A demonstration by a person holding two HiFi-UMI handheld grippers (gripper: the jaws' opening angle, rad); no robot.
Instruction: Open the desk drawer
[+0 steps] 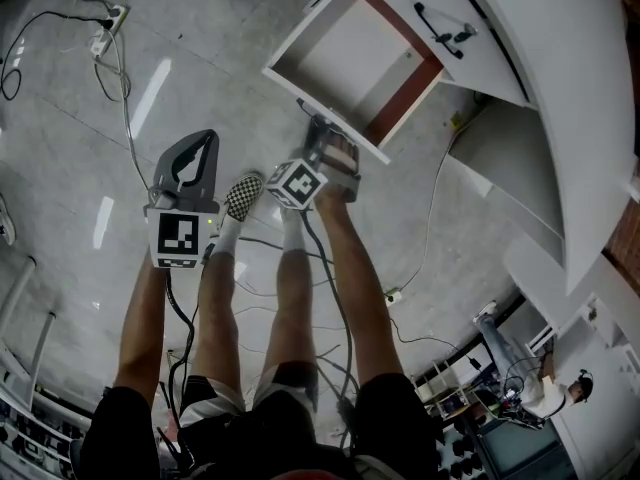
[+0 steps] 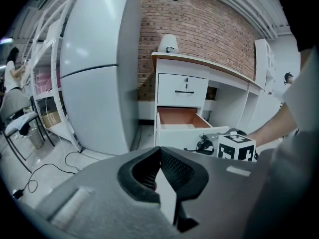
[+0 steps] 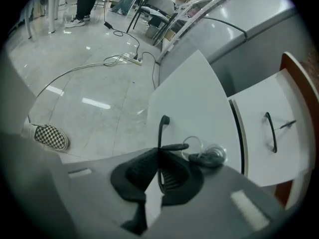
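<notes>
The lower desk drawer [image 1: 350,58] stands pulled out, and its white inside is bare. My right gripper [image 1: 314,128] is at the drawer's front panel, shut on the black handle [image 3: 160,131], which runs up between the pads of the right gripper [image 3: 159,152]. A bunch of keys [image 3: 210,156] hangs from the lock beside the handle. The upper drawer [image 3: 271,133] with its own black handle stays closed. My left gripper [image 1: 203,140] hangs over the floor to the left of the drawer, shut with nothing in it. The left gripper view shows the left gripper [image 2: 160,151] facing the open drawer [image 2: 182,118].
A tall grey cabinet [image 2: 97,68] stands left of the desk. The white desk top [image 1: 575,98] runs along the right. A power strip [image 1: 108,23] and cables lie on the floor. My checkered shoe [image 1: 243,196] is below the drawer. A person sits at the far left [image 2: 12,66].
</notes>
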